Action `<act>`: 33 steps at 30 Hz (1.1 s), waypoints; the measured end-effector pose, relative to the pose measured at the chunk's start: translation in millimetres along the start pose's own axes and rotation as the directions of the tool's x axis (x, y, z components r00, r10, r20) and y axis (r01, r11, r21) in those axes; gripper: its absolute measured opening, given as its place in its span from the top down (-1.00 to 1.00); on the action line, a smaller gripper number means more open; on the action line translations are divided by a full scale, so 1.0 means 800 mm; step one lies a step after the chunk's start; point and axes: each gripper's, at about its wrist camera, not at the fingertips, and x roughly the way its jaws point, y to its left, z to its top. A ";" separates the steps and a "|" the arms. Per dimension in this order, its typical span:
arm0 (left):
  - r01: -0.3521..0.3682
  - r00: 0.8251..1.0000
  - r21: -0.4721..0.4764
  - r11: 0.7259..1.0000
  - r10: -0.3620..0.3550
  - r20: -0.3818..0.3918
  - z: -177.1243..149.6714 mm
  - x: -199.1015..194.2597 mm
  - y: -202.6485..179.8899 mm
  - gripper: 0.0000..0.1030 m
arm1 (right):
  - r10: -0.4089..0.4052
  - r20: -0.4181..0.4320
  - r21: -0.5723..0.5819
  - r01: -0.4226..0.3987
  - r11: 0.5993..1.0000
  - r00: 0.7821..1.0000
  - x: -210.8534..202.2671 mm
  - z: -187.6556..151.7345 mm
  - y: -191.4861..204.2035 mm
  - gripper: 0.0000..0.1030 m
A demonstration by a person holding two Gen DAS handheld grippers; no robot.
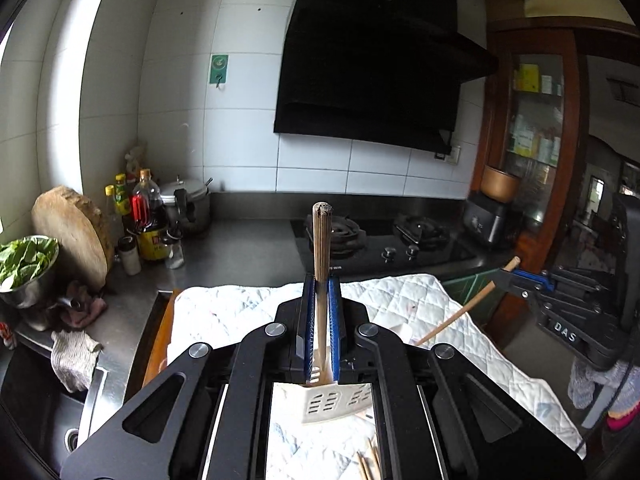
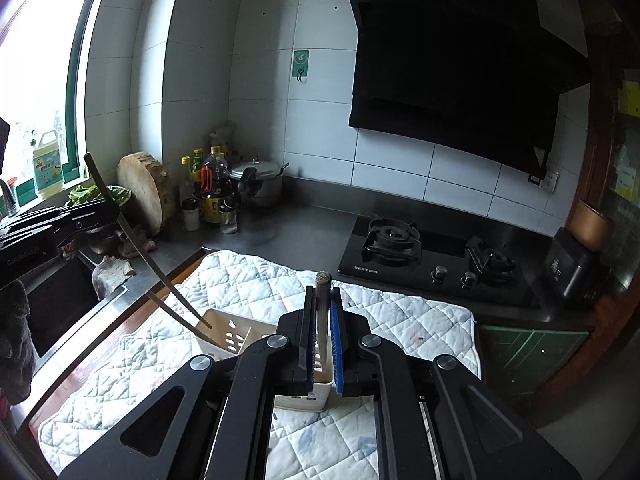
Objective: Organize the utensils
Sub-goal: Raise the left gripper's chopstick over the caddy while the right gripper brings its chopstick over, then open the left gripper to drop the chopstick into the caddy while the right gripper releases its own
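1. Left wrist view: claws come first. The left claw (image 1: 320, 312) is clamped narrow on a bundle of chopsticks (image 1: 321, 240), which stand upright between the blue pads, tips up over the quilted cloth (image 1: 240, 308) on the counter (image 1: 248, 248). Below the jaws lies the white slotted holder (image 1: 328, 402), on the cloth and just under the bundle's lower end. A few loose chopsticks (image 1: 368, 464) lie on the cloth near the bottom edge. At the right, the right claw (image 1: 505, 278) grips a single wooden stick (image 1: 460, 310) slanting down toward the cloth.

2. Right wrist view: the right claw (image 2: 322, 328) is likewise pinched tight on its wooden stick (image 2: 322, 292), held upright. The white slotted holder (image 2: 236, 334) sits on the cloth (image 2: 280, 292) directly beneath and to the left. The left claw (image 2: 102, 210) enters from the left, its chopsticks (image 2: 160, 276) angling down into the holder's opening.

3. Judged step: both loads are carried at the holder, ready for dropping in.

4. Next move likely calls for aligning each lower end over a compartment, lowering, then releasing; the loose chopsticks remain to collect.
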 end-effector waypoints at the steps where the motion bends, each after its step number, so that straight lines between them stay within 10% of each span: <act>1: 0.001 1.000 -0.006 1.000 -0.001 -0.008 0.000 0.006 0.002 0.90 | -0.001 -0.008 -0.003 0.001 1.000 1.000 0.005 0.000 0.001 0.87; 16: 0.037 0.981 -0.081 0.996 -0.051 -0.186 -0.040 0.081 0.030 0.89 | -0.008 -0.117 -0.014 0.006 1.000 0.993 0.061 -0.021 0.008 0.87; 33: 0.028 0.987 -0.053 0.998 -0.036 -0.157 -0.052 0.034 0.017 0.45 | 0.014 -0.059 0.018 -0.013 1.000 0.998 0.010 -0.038 0.005 0.71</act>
